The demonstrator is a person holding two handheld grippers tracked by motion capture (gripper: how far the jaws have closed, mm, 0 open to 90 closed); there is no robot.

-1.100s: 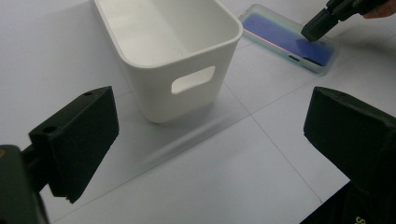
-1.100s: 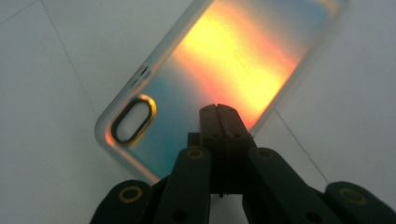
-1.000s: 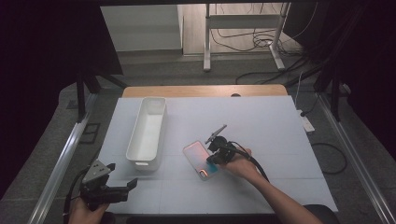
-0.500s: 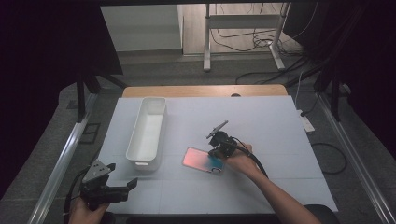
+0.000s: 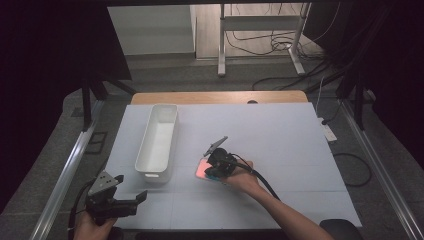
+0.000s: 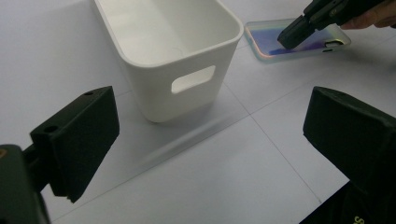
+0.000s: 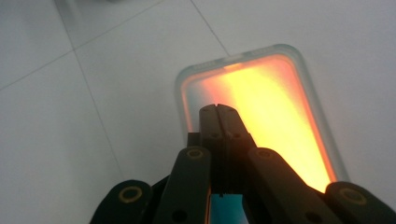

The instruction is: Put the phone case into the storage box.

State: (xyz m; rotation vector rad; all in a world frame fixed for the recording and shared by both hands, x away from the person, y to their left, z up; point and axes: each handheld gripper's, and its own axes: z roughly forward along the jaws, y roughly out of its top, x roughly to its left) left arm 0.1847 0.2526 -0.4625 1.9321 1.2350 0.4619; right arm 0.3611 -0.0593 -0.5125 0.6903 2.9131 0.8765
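An iridescent phone case (image 5: 201,170) lies flat on the white table, right of the white bin (image 5: 157,140). It glows orange in the right gripper view (image 7: 280,102) and looks blue-violet in the left gripper view (image 6: 322,39). My right gripper (image 5: 212,171) is shut, its joined tips (image 7: 217,110) resting on top of the case; the left gripper view shows them (image 6: 286,39) touching its surface. My left gripper (image 5: 131,189) is open at the table's near left corner, holding nothing. Its jaws (image 6: 210,140) face the bin's near end (image 6: 187,60).
The bin is long, empty, with a handle slot (image 6: 193,78) in its near wall. The white table top (image 5: 285,130) has open room right of and beyond the case. A wooden edge (image 5: 220,97) runs along the far side. Cables (image 5: 280,80) lie on the floor.
My right gripper has slid a little left, toward the bin, and the phone case has moved with it and turned flatter. The left gripper has stayed put.
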